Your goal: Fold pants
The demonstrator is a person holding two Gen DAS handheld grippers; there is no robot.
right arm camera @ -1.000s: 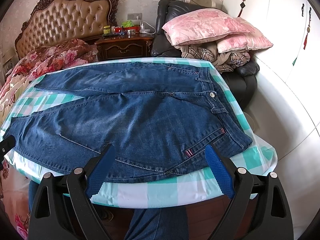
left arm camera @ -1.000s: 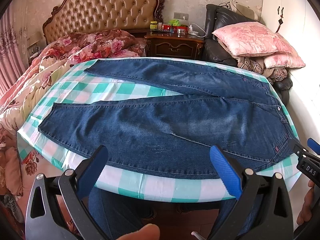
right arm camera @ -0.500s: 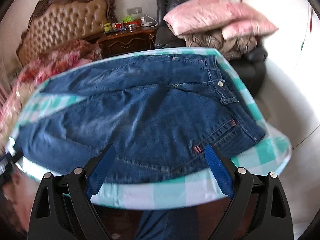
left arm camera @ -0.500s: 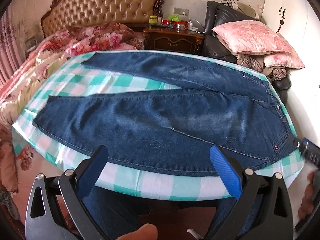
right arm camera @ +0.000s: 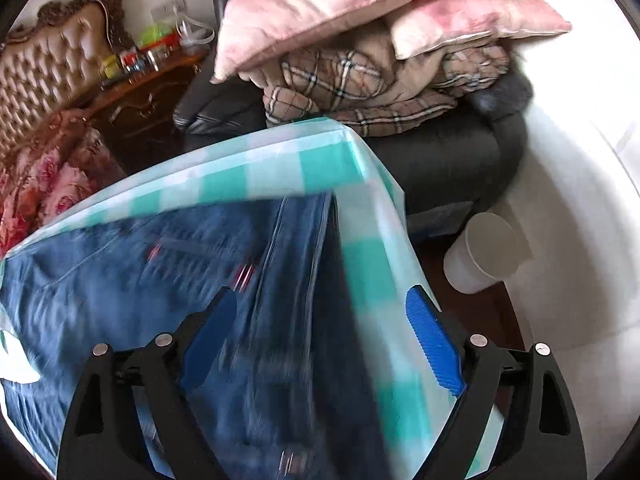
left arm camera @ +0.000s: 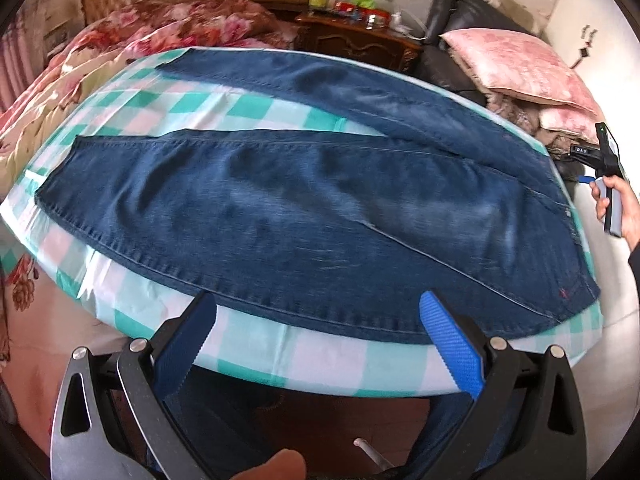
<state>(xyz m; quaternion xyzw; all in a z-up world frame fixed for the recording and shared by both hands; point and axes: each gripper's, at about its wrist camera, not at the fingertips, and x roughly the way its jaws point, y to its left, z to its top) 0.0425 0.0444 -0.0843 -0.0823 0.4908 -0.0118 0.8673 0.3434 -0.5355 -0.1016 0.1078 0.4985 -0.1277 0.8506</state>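
Observation:
Blue jeans (left arm camera: pixel 304 208) lie flat on a table with a green-and-white checked cloth (left arm camera: pixel 280 352), legs spread to the left, waist to the right. My left gripper (left arm camera: pixel 320 340) is open and empty, just off the table's near edge over the lower hem side of the near leg. My right gripper (right arm camera: pixel 320 328) is open and empty, low over the waistband end of the jeans (right arm camera: pixel 168 280), which is motion-blurred; it also shows in the left wrist view (left arm camera: pixel 600 160) at the right edge, held by a hand.
A bed with floral bedding (left arm camera: pixel 132 36) lies left. A wooden nightstand (left arm camera: pixel 360 36) stands behind. A black armchair (right arm camera: pixel 440 148) with pink pillows (right arm camera: pixel 360 4) and plaid blankets sits beyond the table's right end. A white bin (right arm camera: pixel 484 252) stands on the floor.
The right gripper has swung right and forward to the waistband end of the table, now close over it. The left gripper has moved slightly closer and lower over the near edge.

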